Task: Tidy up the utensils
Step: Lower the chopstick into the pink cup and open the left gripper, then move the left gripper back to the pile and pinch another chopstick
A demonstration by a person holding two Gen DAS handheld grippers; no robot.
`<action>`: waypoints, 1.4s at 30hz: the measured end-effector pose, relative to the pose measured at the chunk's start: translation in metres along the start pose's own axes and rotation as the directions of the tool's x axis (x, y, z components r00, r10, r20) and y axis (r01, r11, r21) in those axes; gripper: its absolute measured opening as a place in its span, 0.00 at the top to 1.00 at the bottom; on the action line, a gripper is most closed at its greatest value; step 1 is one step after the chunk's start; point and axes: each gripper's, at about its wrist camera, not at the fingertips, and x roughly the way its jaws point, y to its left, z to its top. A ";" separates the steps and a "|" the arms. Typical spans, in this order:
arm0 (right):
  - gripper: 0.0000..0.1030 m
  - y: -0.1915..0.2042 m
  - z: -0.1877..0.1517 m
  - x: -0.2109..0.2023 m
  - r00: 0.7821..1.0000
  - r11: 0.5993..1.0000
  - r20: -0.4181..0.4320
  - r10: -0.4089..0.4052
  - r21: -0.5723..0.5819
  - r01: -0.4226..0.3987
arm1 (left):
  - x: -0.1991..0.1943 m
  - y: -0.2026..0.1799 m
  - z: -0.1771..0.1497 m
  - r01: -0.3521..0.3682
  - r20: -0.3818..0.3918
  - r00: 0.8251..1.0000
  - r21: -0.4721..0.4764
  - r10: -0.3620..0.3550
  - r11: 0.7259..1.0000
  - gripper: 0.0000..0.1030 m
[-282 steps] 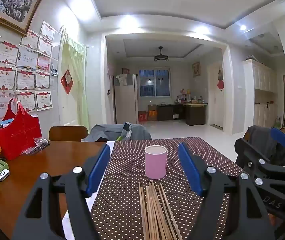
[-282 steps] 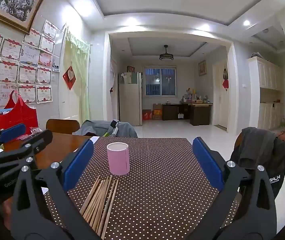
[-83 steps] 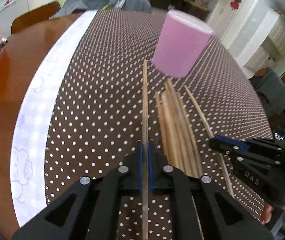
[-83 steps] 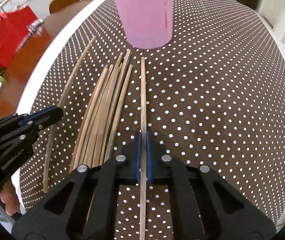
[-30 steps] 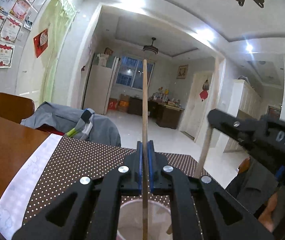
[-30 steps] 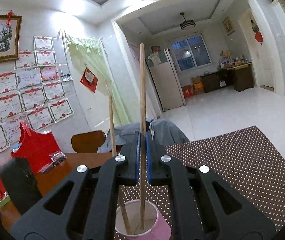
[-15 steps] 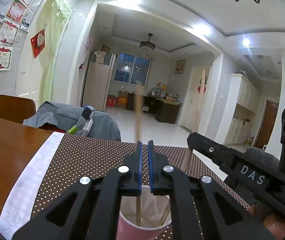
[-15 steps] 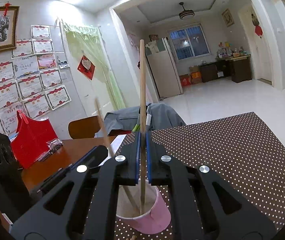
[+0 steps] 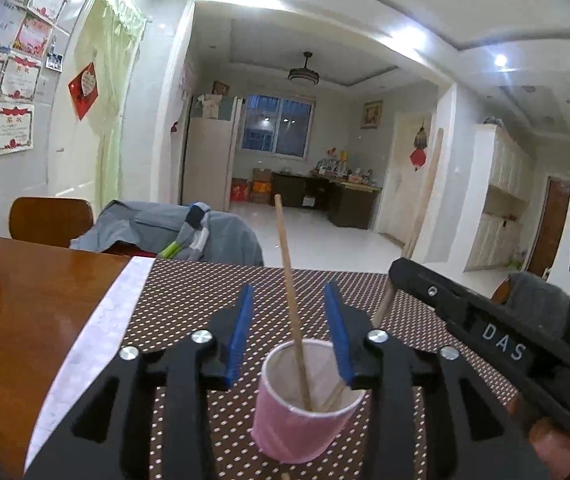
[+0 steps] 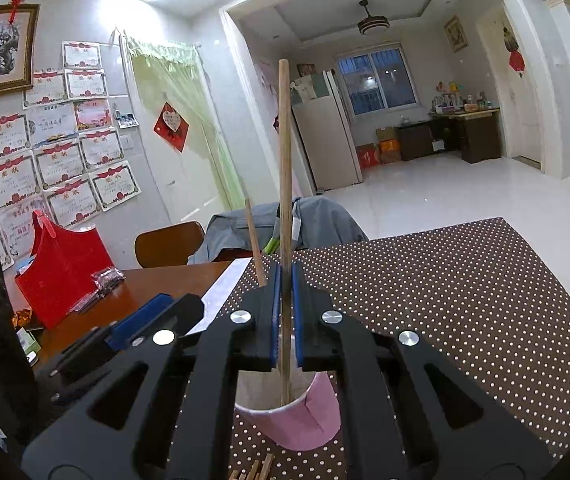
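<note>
A pink cup (image 9: 305,404) stands on the dotted brown tablecloth just ahead of both grippers. My left gripper (image 9: 289,336) has its jaws opening. A wooden chopstick (image 9: 291,300) stands loose between the blue pads, touching neither, its lower end in the cup and its top leaning left. My right gripper (image 10: 283,312) is shut on a second chopstick (image 10: 283,200), held upright with its tip inside the pink cup (image 10: 297,420). In the left wrist view that right gripper (image 9: 397,276) reaches in from the right. Several loose chopsticks (image 10: 257,470) lie on the cloth below.
A dotted brown cloth (image 10: 445,300) covers the right part of a wooden table (image 9: 25,300). A red bag (image 10: 61,272) stands at the far left by the wall. A wooden chair (image 10: 169,242) and a grey jacket (image 9: 165,232) sit behind the table.
The left jaws have come apart and let go of their chopstick, which has dropped into the cup and leans left. The right gripper has sunk a little with its chopstick.
</note>
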 end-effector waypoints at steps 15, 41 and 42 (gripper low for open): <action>0.94 0.005 -0.019 -0.002 0.997 1.000 -0.077 -0.026 0.001 0.026 | -0.021 0.006 -0.012 -0.104 -0.090 0.990 0.060 0.109 0.993 0.60; 0.49 0.000 -0.042 -0.078 0.979 0.995 -0.184 -0.092 0.018 0.097 | -0.080 0.014 -0.052 -0.075 -0.354 0.931 0.049 0.088 0.996 0.59; 0.49 0.000 -0.046 -0.080 0.976 0.995 -0.200 -0.089 0.018 0.095 | -0.082 0.015 -0.057 -0.076 -0.374 0.923 0.049 0.089 0.996 0.59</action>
